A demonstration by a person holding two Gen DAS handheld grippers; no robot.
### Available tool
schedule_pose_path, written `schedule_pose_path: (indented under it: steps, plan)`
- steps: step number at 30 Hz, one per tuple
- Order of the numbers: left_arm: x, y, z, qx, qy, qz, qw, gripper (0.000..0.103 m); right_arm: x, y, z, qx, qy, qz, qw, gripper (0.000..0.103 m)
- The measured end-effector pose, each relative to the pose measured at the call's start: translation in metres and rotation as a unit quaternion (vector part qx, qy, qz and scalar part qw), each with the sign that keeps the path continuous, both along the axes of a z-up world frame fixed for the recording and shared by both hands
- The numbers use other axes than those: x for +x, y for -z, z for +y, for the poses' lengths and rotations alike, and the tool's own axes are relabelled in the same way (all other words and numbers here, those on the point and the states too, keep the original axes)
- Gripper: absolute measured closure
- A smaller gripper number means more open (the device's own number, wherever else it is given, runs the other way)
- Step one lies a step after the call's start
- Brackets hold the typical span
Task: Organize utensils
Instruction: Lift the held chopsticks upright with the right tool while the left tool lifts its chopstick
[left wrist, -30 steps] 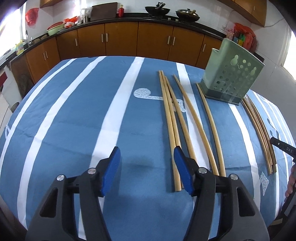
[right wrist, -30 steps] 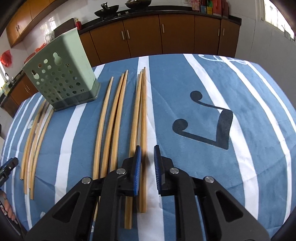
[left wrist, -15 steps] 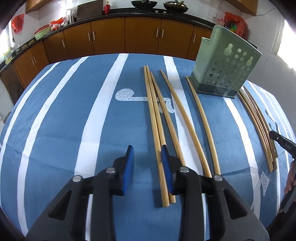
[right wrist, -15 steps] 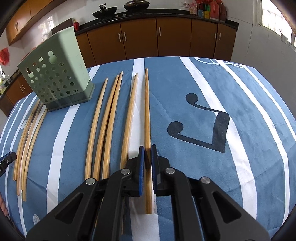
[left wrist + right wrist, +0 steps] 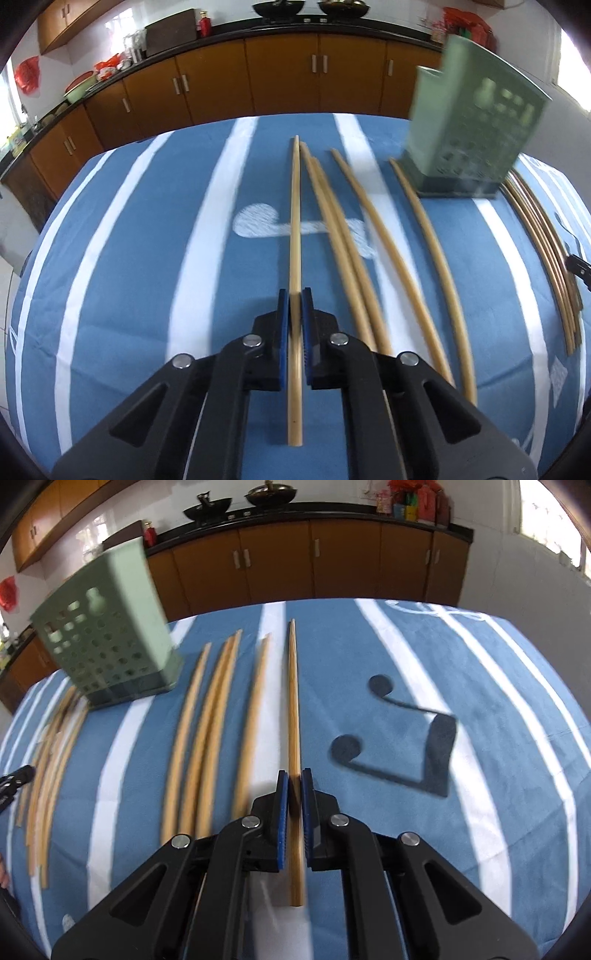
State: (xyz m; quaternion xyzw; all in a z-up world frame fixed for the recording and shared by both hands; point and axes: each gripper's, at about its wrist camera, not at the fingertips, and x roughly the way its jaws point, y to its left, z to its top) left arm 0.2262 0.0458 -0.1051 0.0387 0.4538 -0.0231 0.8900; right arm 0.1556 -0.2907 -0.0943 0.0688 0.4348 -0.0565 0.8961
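Observation:
Long bamboo chopsticks lie in rows on a blue striped tablecloth. My left gripper (image 5: 294, 295) is shut on one pale chopstick (image 5: 294, 221), which points straight ahead between the blue pads. My right gripper (image 5: 294, 775) is shut on one darker chopstick (image 5: 293, 701) in the same way. A green perforated utensil holder stands upright at the upper right of the left wrist view (image 5: 469, 122) and at the upper left of the right wrist view (image 5: 107, 642). Several loose chopsticks (image 5: 369, 236) lie between the held ones and the holder.
Another bundle of chopsticks (image 5: 543, 254) lies beyond the holder, seen also in the right wrist view (image 5: 48, 771). The tablecloth (image 5: 480, 672) bears a dark music-note print. Brown kitchen cabinets (image 5: 280, 77) run behind the table.
My left gripper moved right and closed from wide open onto a chopstick. My right gripper closed on its chopstick. Both held chopsticks now stand apart from their neighbours.

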Motion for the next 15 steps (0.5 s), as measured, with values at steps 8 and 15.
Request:
schedule_pose_path:
  steps: [8, 15]
  plan:
    - [-0.004, 0.002, 0.025, -0.024, 0.006, -0.020, 0.9995, 0.091, 0.006, 0.000, -0.014, -0.006, 0.018, -0.012, 1.000, 0.095]
    - [-0.017, 0.003, 0.027, -0.035, 0.010, -0.023, 0.9991, 0.089, -0.003, 0.000, -0.012, 0.004, 0.012, -0.005, 1.000, 0.095]
